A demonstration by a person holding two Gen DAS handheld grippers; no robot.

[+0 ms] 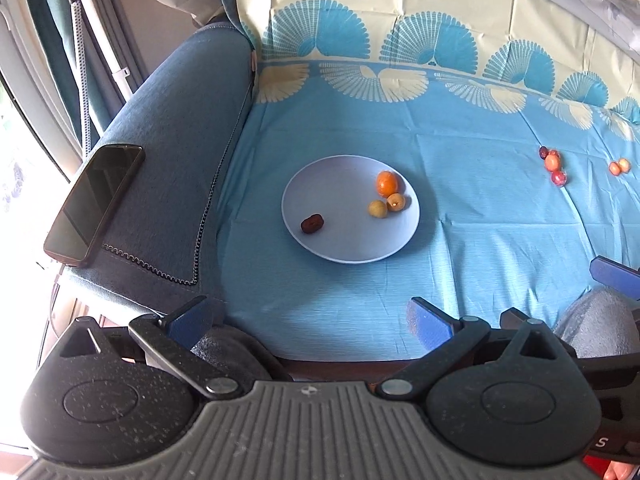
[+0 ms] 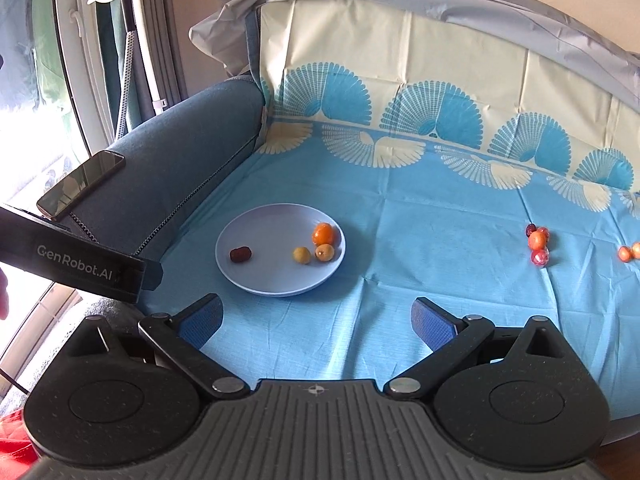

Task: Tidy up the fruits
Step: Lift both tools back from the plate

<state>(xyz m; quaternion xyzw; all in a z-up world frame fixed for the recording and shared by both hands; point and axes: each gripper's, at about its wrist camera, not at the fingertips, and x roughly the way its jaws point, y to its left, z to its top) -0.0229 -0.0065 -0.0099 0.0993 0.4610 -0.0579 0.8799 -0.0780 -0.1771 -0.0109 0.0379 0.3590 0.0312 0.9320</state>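
Observation:
A pale blue plate (image 1: 344, 244) (image 2: 264, 276) lies on the blue cloth and holds an orange fruit (image 1: 387, 182) (image 2: 322, 233), two small yellow-orange fruits (image 1: 378, 208) (image 2: 301, 255) and a dark red date (image 1: 312, 224) (image 2: 240, 254). Far to the right, loose red and orange fruits (image 1: 553, 165) (image 2: 538, 245) lie in a cluster on the cloth, with two more orange ones (image 1: 619, 167) (image 2: 629, 252) beyond. My left gripper (image 1: 310, 320) is open and empty, low at the near edge. My right gripper (image 2: 318, 320) is open and empty too, short of the plate.
A dark phone (image 1: 94, 204) (image 2: 80, 184) rests on the blue sofa arm (image 1: 168, 168) at the left. The patterned cloth runs up the backrest (image 2: 400, 80). The left gripper's black body (image 2: 80, 260) shows at the left of the right wrist view.

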